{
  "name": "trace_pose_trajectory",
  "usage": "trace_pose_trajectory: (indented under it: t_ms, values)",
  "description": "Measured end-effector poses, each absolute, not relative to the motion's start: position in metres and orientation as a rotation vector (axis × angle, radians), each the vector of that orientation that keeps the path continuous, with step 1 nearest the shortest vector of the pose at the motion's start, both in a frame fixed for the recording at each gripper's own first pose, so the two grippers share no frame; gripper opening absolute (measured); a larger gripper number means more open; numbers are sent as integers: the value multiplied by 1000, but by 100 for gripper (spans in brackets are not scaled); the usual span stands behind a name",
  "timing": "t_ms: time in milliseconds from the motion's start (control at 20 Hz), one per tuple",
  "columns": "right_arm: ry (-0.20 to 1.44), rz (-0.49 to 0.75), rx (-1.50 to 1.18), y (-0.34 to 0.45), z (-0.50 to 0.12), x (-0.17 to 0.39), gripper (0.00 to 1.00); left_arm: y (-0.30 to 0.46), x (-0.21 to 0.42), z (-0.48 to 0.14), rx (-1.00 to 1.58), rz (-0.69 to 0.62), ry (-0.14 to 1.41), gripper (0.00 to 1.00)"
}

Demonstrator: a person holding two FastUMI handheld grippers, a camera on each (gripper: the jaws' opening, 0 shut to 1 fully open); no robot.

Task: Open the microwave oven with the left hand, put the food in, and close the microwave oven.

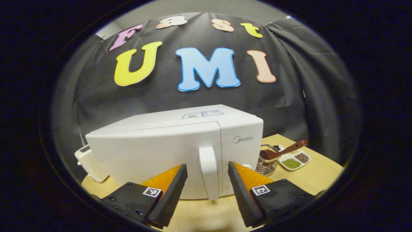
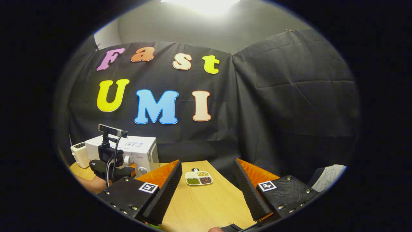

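A white microwave oven [image 1: 167, 145] stands shut on the wooden table, its vertical door handle [image 1: 208, 172] facing me in the left gripper view. My left gripper [image 1: 207, 167] is open, one finger on each side of the handle, not touching it. In the right gripper view the microwave oven [image 2: 135, 153] sits at the far left with the other gripper's body and camera [image 2: 109, 161] in front of it. My right gripper [image 2: 207, 174] is open over the table with nothing between its fingers. A white divided dish of food [image 2: 199, 178] lies beyond it.
A white toaster [image 1: 91, 164] stands left of the microwave. To its right are a wire holder with a brown spoon [image 1: 273, 156] and the divided dish [image 1: 295, 160]. The wooden table [image 2: 206, 203] stretches ahead of the right gripper. A stack of white paper [image 2: 328, 180] lies at the far right.
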State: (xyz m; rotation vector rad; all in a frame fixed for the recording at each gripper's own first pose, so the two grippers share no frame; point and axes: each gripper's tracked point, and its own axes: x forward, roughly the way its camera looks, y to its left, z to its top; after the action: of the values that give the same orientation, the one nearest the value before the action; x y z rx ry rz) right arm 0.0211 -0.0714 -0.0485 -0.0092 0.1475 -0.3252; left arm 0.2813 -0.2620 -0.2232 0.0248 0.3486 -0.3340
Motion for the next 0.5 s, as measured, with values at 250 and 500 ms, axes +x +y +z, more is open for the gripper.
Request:
trace_pose_trajectory:
  t_ms: [250,500]
  values:
    - [160,-334,-8,-72,-52,17,97,-266,284,-228,31,-358,356,49]
    - [172,-331,-9,-72,-56,12,97,-268,284,-227,35,-369,366,35]
